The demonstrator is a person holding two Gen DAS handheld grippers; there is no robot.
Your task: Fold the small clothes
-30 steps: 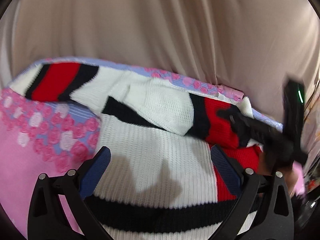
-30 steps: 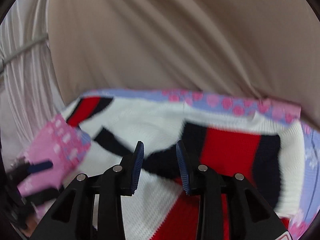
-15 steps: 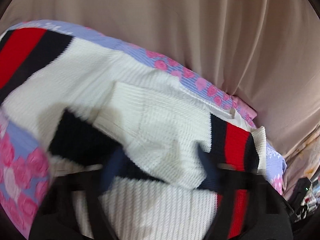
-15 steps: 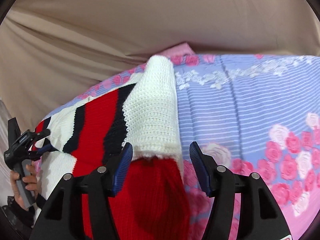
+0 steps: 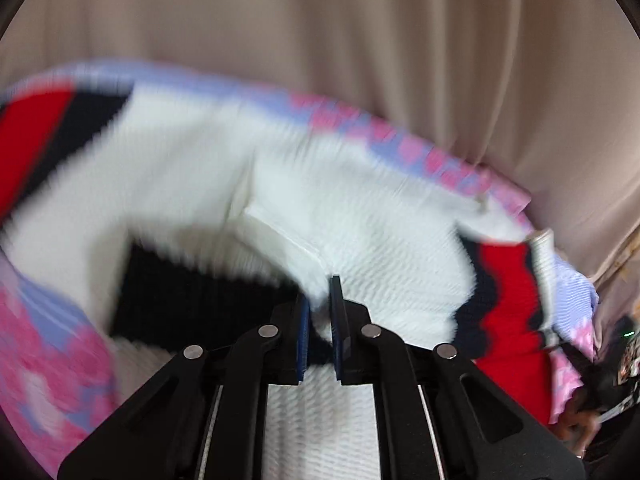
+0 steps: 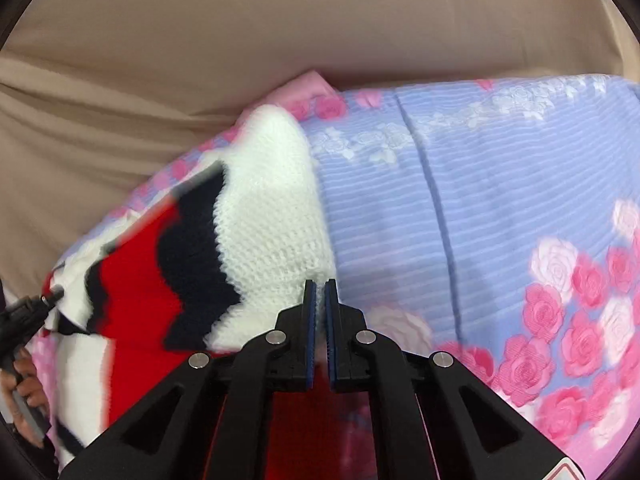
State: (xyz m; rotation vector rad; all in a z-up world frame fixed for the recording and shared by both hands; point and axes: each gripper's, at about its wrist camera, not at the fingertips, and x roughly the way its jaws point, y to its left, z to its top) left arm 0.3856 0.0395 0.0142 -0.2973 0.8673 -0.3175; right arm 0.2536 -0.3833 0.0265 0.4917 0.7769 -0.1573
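Left gripper [image 5: 320, 312], fingers nearly together, pinches a fold of the white ribbed knit sweater with red and navy stripes [image 5: 360, 216] near where a navy band meets the white; left view is motion-blurred so exact hold point is fuzzy. Sweater lies spread over the lilac-and-pink rose-print quilted bedspread [image 6: 480, 200], one striped sleeve out at far left of the left view, the other striped sleeve at its right edge. Right gripper [image 6: 320, 300], fingers also almost touching, is clamped on the white cuff end of that right sleeve, sleeve partly lifted and creased. In the right view the left gripper's tip shows at far left beside the garment. Beige draped curtain [image 6: 280, 40] behind the bed. Progress, as a judgement: early to mid fold; both ends gripped, sleeve looks about to be brought inward across the body, body itself not yet folded, no neat final stack visible. Containers: none in view, no basket, drawer or box; sweater sits only on the bedspread
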